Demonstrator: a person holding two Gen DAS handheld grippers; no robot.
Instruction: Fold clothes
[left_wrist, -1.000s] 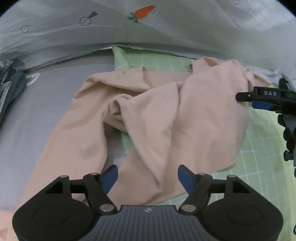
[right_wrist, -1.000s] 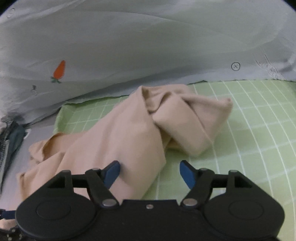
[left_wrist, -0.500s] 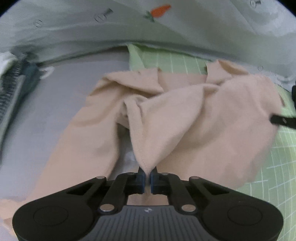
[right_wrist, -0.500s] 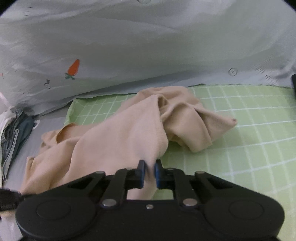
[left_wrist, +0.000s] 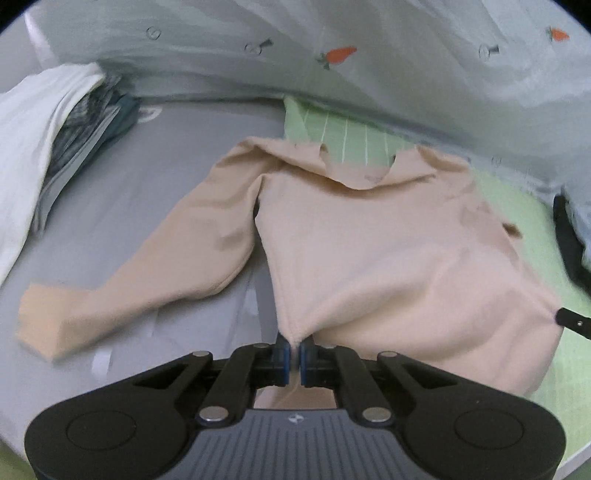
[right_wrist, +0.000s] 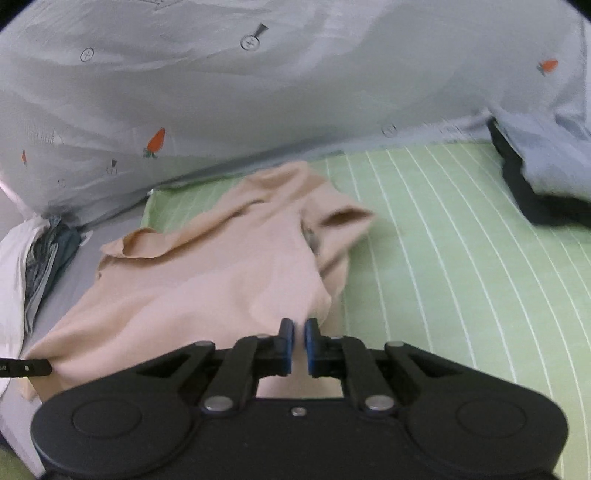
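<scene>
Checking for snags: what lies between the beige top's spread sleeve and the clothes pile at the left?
Only bare grey surface, shown in the left wrist view.

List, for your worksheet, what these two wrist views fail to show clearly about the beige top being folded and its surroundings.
- Beige top: its right sleeve is bunched under the body in the right wrist view, so its lie is hidden.
- Hem between the two tools: covered by the left tool body in its view.
- Right tool: only a tip shows in the left view, cut by the edge.
- Clothes pile: blurred, items indistinct.
</scene>
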